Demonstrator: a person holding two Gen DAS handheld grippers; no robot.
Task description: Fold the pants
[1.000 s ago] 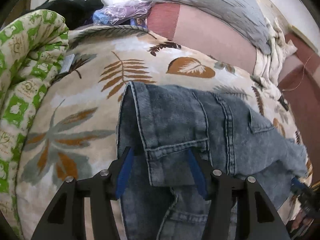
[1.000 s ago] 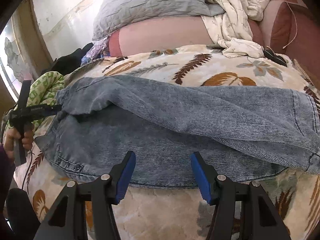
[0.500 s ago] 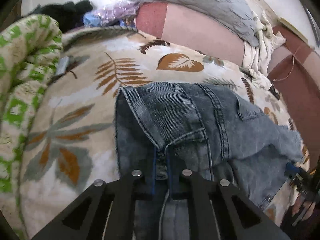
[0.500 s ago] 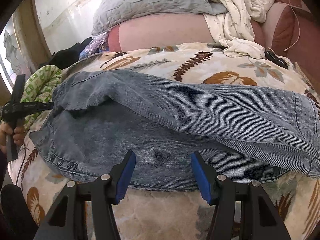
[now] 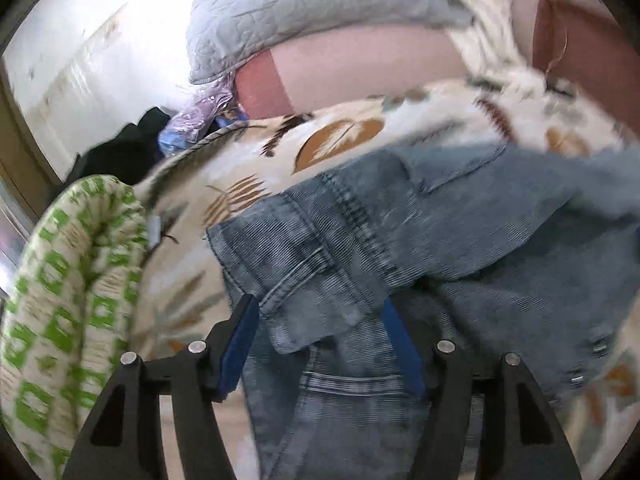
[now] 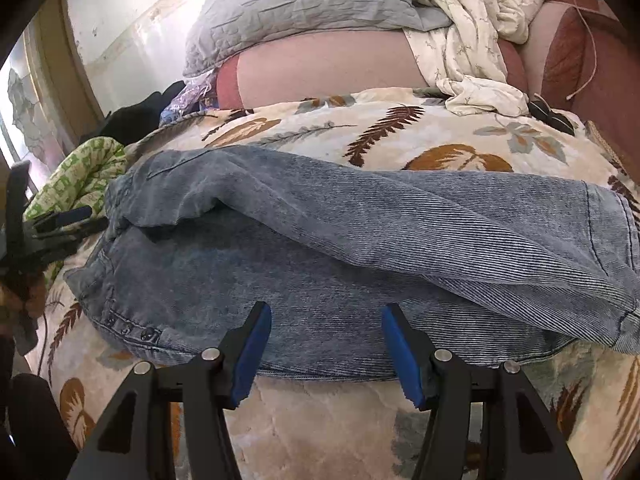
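The jeans (image 6: 340, 256) are lying across the bed (image 6: 400, 132), on its leaf-print cover, with the waist toward the left hand's side and the hems toward the right. One leg is already lying over the other along its length, though not squarely: the upper leg is running at a slant, and a loose hollow is showing near the crotch where the cloth is bunching. By that reading, the lengthwise fold is roughly made and the crosswise folds are all still to do.

The left tool (image 5: 320, 336) is sitting at the waist end, its jaws having just been opening. The waistband corner with its belt loop is lying between the blue pads (image 5: 236, 344), but the pads are standing clear of it on both sides, so it is gripping nothing. That view is smeared with motion blur, so finer detail at the waist is hard to tell.

The right tool (image 6: 326, 354) is hovering over the near edge of the jeans around mid-leg, jaws about halfway apart and empty, with nothing between them but the cover below.

What is likely left: squaring the top leg over the bottom one, smoothing the bunch, then bringing hems to waist.
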